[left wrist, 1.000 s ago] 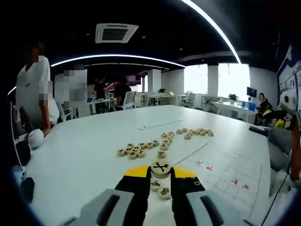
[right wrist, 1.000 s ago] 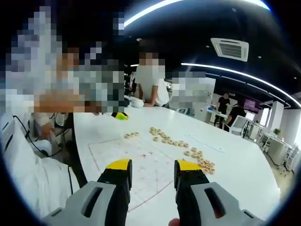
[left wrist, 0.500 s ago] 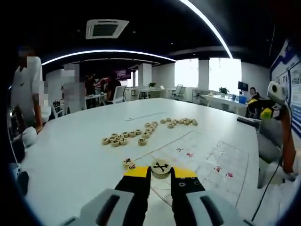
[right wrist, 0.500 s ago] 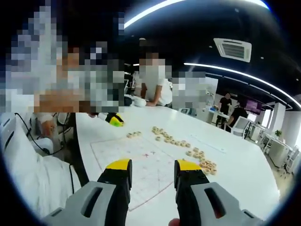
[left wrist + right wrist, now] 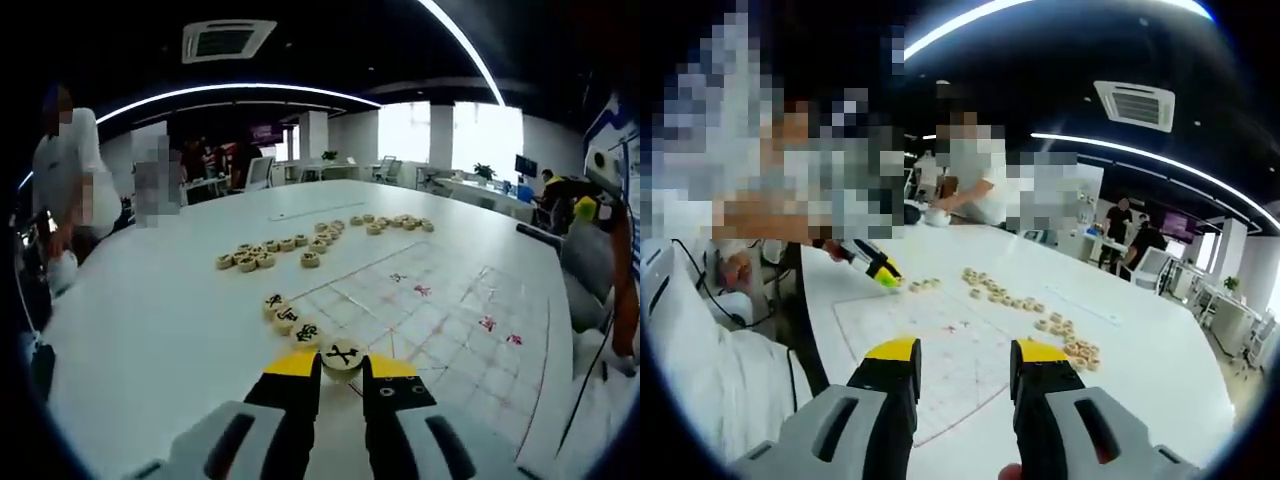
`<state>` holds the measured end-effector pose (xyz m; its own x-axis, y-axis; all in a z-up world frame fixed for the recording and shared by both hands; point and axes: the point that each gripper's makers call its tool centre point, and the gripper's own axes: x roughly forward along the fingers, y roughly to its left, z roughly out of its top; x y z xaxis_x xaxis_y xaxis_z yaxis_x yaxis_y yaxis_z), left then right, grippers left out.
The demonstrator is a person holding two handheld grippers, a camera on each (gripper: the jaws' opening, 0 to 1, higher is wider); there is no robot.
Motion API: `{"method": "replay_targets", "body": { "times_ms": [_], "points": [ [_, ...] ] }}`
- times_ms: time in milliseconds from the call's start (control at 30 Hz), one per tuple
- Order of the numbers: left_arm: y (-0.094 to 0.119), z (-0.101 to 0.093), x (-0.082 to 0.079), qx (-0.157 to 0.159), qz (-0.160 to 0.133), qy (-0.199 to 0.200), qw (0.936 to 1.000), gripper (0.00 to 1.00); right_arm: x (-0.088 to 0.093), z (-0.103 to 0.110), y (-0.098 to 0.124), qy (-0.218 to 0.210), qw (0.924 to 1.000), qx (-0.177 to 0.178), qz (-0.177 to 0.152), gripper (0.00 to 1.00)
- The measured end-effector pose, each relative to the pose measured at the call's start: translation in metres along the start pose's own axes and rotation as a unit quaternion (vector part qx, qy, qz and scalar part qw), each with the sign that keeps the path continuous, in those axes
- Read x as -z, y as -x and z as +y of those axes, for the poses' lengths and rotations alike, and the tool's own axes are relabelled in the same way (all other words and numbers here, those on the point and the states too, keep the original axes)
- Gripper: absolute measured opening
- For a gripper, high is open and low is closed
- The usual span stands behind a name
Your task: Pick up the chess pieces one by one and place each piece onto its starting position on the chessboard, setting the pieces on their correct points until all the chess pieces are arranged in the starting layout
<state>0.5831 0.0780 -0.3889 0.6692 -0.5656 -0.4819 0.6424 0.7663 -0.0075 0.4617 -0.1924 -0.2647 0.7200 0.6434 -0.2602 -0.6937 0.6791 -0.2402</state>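
My left gripper (image 5: 342, 362) is shut on a round wooden chess piece (image 5: 342, 355) with a black mark, held above the near edge of the printed chessboard sheet (image 5: 440, 320). Three black-marked pieces (image 5: 287, 317) lie in a row at the board's left edge. Several loose pieces (image 5: 268, 251) lie in a curved line farther out on the white table (image 5: 150, 310). My right gripper (image 5: 963, 352) is open and holds nothing, above the chessboard sheet (image 5: 930, 345). In the right gripper view the left gripper (image 5: 878, 265) shows at the board's far left, beside a few pieces (image 5: 925, 285), with several loose pieces (image 5: 1040, 320) beyond.
People stand at the table's far side (image 5: 970, 170) and another sits at a distant desk (image 5: 550, 190). A person's sleeve (image 5: 700, 340) is close on the left in the right gripper view. A thin white strip (image 5: 300, 212) lies on the table beyond the pieces.
My left gripper has carried the held piece toward the board; the three pieces at the board's edge now lie ahead of it. In the right gripper view it has come further in over the board's corner.
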Motion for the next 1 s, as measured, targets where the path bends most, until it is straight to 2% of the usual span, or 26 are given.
{"method": "replay_targets", "body": {
  "times_ms": [233,767,1000],
  "points": [
    [-0.007,0.006,0.005,-0.005,0.007,0.004,1.0,0.19,0.0,0.001,0.0,0.001,1.0,0.0,0.0,0.37],
    [-0.012,0.006,0.01,-0.009,0.011,0.007,0.9999,0.2,0.001,0.001,0.0,0.001,1.0,-0.001,0.002,0.36],
    [-0.003,0.003,0.003,0.005,0.002,0.016,0.9999,0.4,0.002,0.001,-0.001,0.002,1.0,-0.002,0.003,0.36]
  ]
}}
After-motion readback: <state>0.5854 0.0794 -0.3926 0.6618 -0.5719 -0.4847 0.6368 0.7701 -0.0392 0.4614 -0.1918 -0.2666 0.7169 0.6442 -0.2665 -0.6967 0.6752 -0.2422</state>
